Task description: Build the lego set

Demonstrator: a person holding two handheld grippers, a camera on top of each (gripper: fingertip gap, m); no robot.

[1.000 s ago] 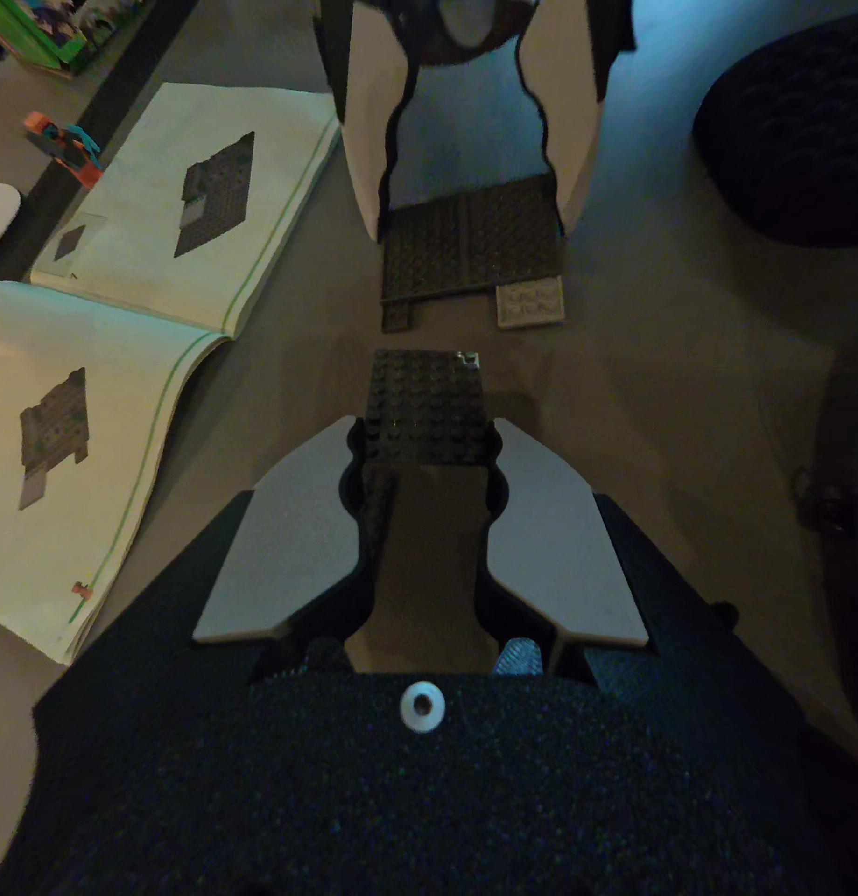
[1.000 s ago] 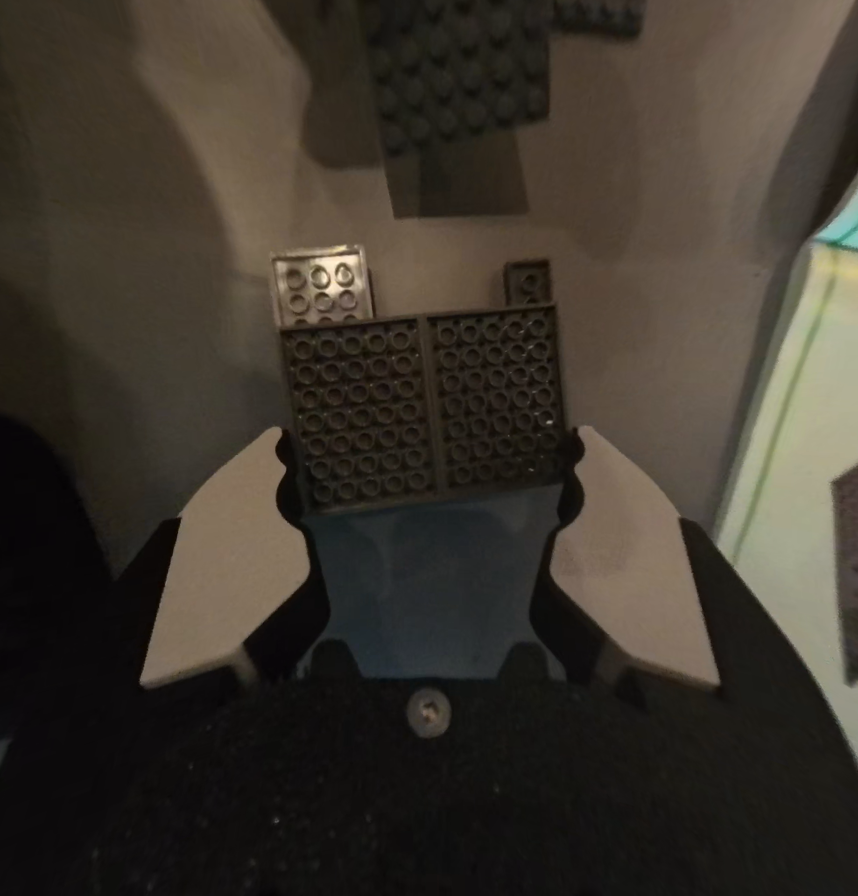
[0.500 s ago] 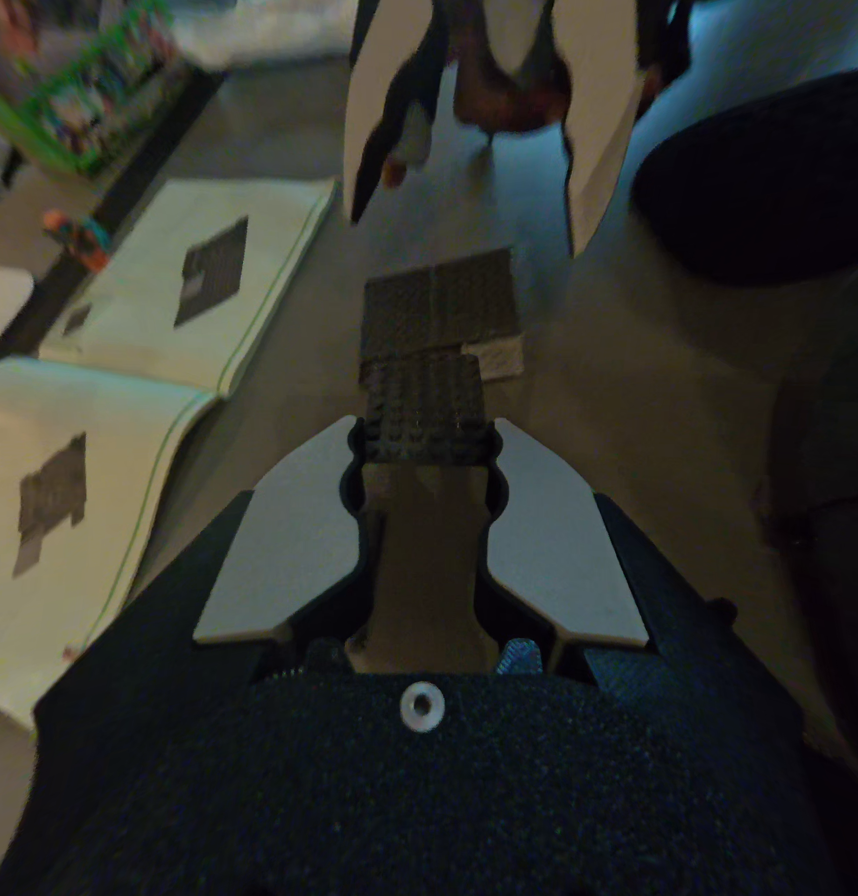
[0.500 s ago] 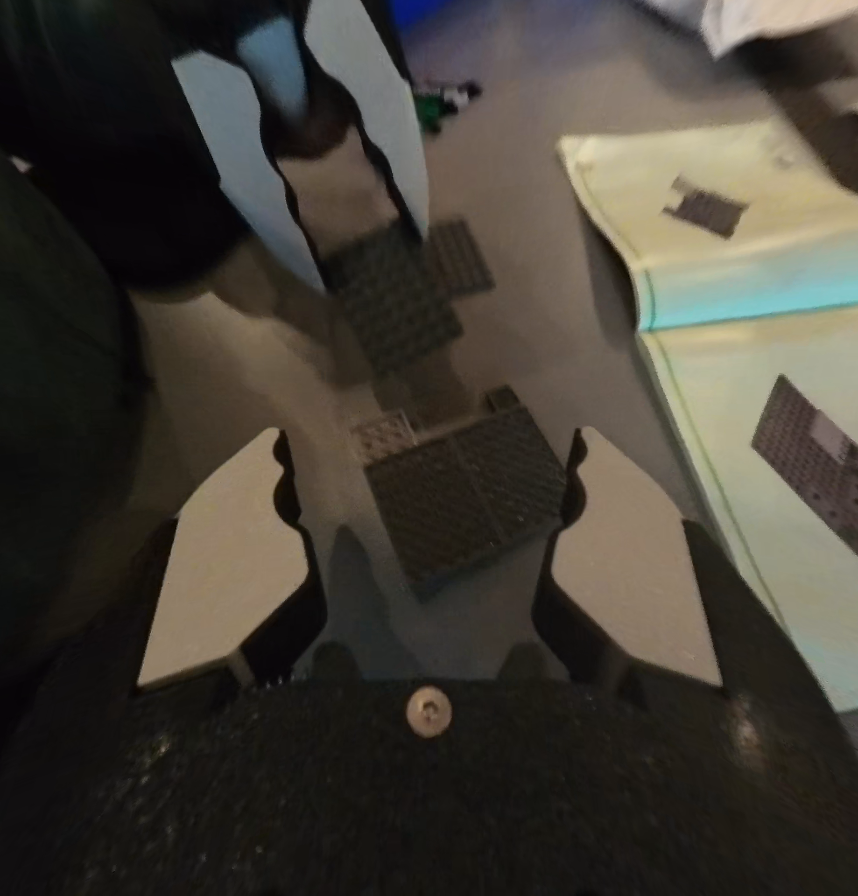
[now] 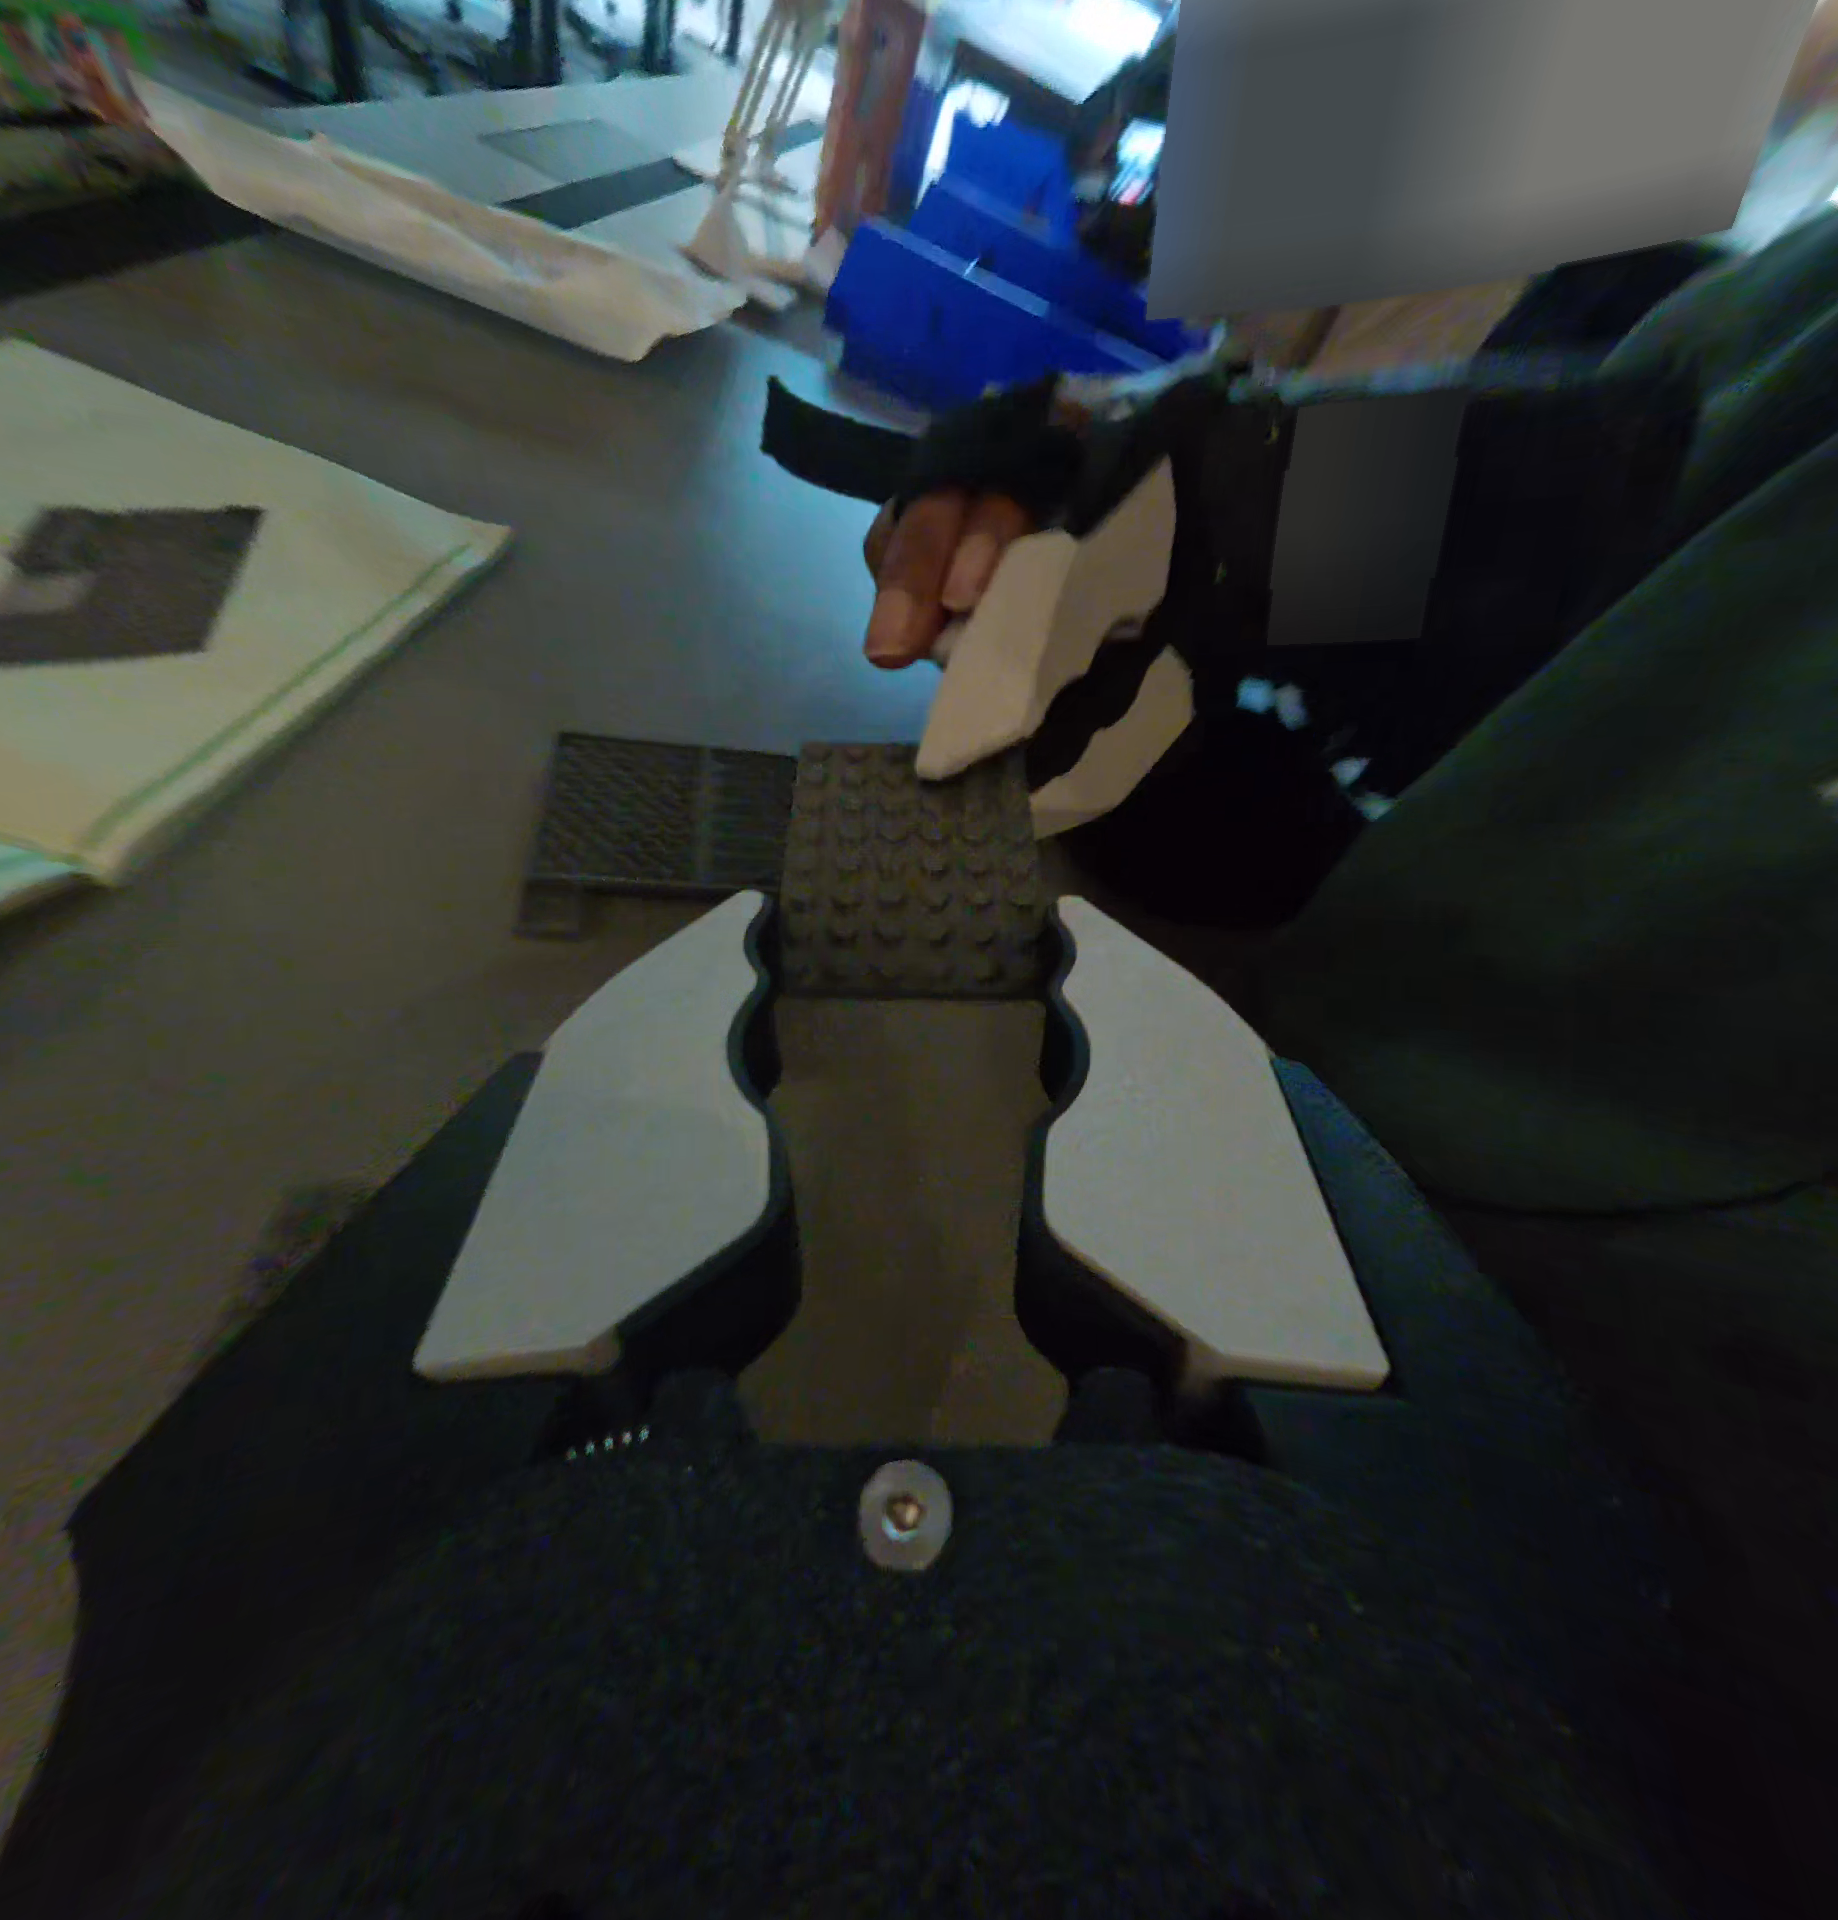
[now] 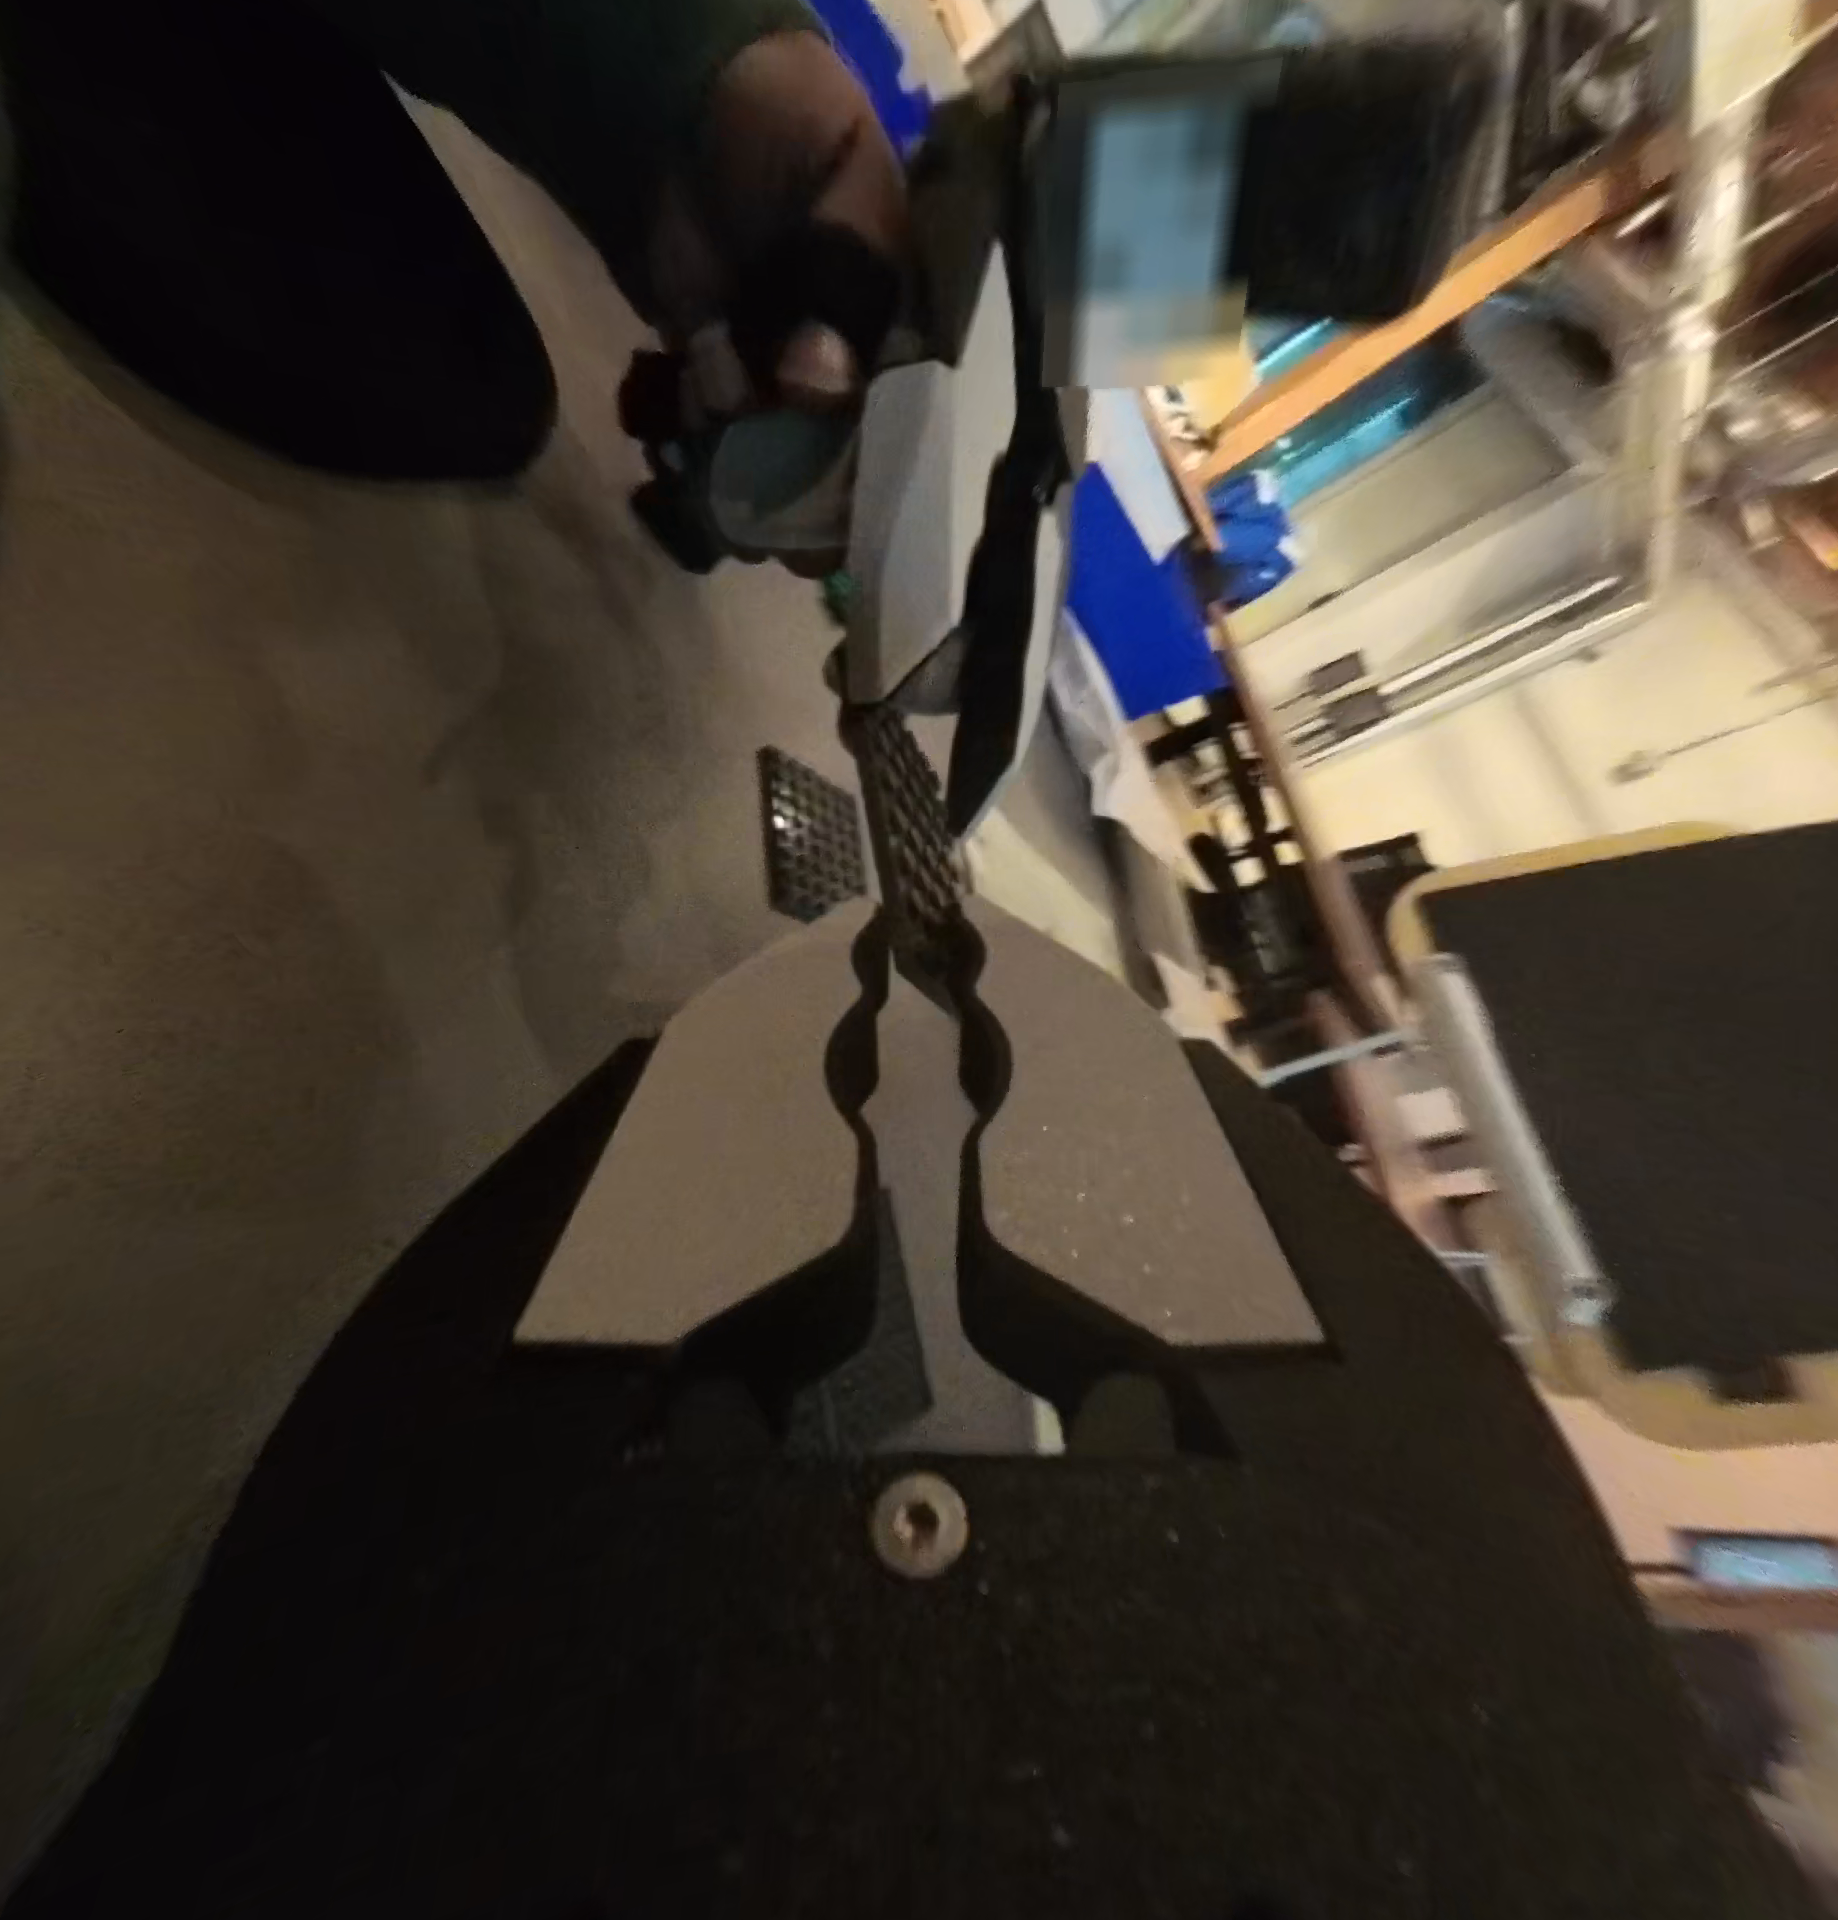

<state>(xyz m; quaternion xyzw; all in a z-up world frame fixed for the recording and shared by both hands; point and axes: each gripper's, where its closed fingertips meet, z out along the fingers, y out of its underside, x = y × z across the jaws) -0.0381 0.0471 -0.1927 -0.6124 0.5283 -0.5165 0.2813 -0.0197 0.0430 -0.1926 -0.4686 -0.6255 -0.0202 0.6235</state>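
My left gripper (image 5: 910, 940) is shut on the near end of a dark grey studded plate (image 5: 910, 873), held flat above the table (image 5: 271, 1039). My right gripper (image 5: 1034, 764) comes in from the far right, turned on its side, and grips the plate's far end. In the right wrist view the right gripper (image 6: 920, 935) is shut on the plate (image 6: 910, 821), seen edge-on, with the left gripper (image 6: 899, 727) at its other end. A joined pair of dark plates (image 5: 666, 816) lies flat on the table to the left; it also shows in the right wrist view (image 6: 806, 831).
An open instruction booklet (image 5: 146, 623) lies at the left. A white sheet (image 5: 458, 239) and blue bins (image 5: 956, 301) are at the back. A person's hand (image 5: 925, 582) holds the right gripper, and dark clothing (image 5: 1621, 831) fills the right side.
My right gripper let go of the joined plates on the table, rose, rolled sideways and shut on the far end of my left gripper's plate. My left gripper lifted that plate.
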